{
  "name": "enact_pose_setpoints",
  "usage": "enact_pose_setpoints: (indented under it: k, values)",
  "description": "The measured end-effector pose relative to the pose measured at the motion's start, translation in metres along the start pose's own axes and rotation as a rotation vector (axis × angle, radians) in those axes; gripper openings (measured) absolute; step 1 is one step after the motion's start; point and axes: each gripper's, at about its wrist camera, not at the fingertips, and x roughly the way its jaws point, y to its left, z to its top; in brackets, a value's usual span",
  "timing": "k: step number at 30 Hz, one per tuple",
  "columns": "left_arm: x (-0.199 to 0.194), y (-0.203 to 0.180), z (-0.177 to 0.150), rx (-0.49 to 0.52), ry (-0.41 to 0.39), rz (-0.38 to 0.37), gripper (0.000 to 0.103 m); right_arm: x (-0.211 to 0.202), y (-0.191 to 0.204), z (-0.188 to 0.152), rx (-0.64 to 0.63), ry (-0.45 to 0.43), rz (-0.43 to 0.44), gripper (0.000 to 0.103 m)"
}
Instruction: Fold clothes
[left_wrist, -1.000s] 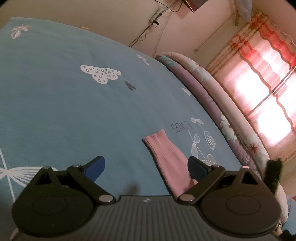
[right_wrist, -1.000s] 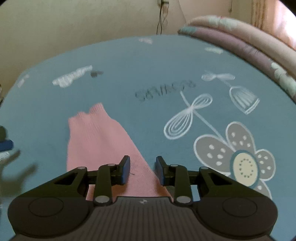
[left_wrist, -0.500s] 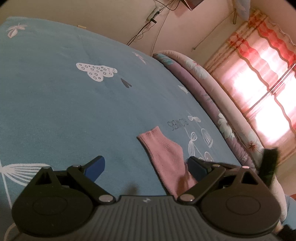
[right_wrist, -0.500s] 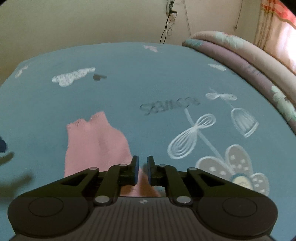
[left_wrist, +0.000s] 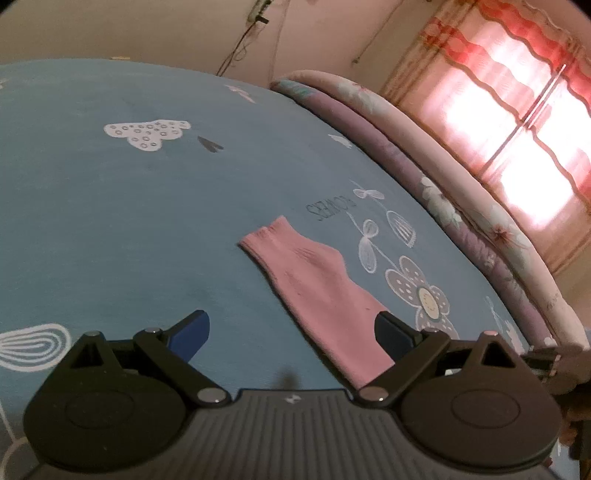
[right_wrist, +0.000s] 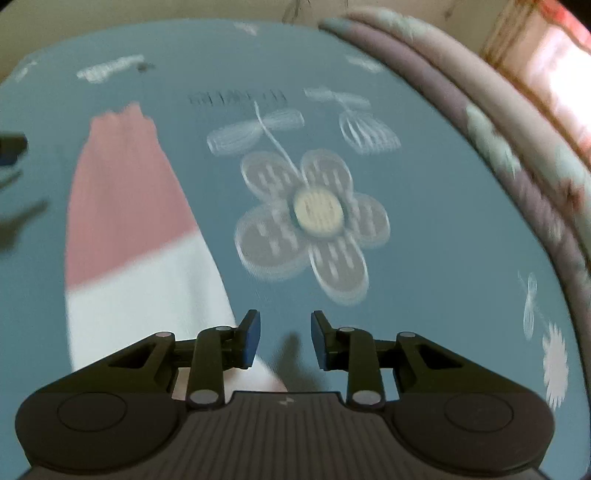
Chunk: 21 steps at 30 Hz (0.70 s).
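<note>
Right wrist: sock (right_wrist: 125, 192) flat on bedsheet (right_wrist: 424, 184).

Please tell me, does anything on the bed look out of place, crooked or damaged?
Nothing stands out. The pink and white sock lies flat on the blue sheet, with no tear or stain visible. The right wrist picture is blurred, so fine detail there cannot be judged.

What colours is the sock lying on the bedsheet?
The sock is pink with a white toe end, seen best in the right wrist view.

pink-and-white sock (right_wrist: 122, 206), flower-printed blue bedsheet (left_wrist: 110, 221)
</note>
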Motion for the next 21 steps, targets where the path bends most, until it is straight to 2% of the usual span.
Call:
enact_pose_setpoints:
  k: [5, 11, 12, 13, 16, 18, 19, 21]
  values:
    - [0.003, -0.001, -0.003, -0.001, 0.010, 0.020, 0.096, 0.010, -0.020, -0.028, 0.093, 0.016, 0.063, 0.034]
    - [0.004, -0.005, -0.004, 0.021, 0.013, 0.026, 0.096, 0.020, -0.014, -0.036, 0.138, -0.012, 0.111, 0.032]
    - [0.005, -0.005, -0.005, 0.021, 0.014, 0.027, 0.096, 0.018, -0.013, -0.038, 0.143, -0.023, 0.120, 0.016]
    - [0.005, -0.005, -0.005, 0.019, 0.015, 0.029, 0.096, 0.017, -0.011, -0.040, 0.145, -0.034, 0.138, 0.006]
    - [0.005, -0.004, -0.005, 0.012, 0.019, 0.027, 0.096, 0.012, -0.002, -0.045, 0.118, -0.069, 0.107, 0.004]
    - [0.005, -0.004, -0.005, 0.012, 0.019, 0.022, 0.096, 0.009, -0.009, -0.046, 0.163, -0.091, 0.101, 0.004]
    - [0.005, -0.004, -0.005, 0.013, 0.017, 0.020, 0.096, 0.008, -0.014, -0.047, 0.193, -0.107, 0.082, 0.001]
    - [0.004, -0.003, -0.005, 0.009, 0.012, 0.020, 0.096, 0.007, -0.022, -0.046, 0.242, -0.119, 0.032, 0.001]
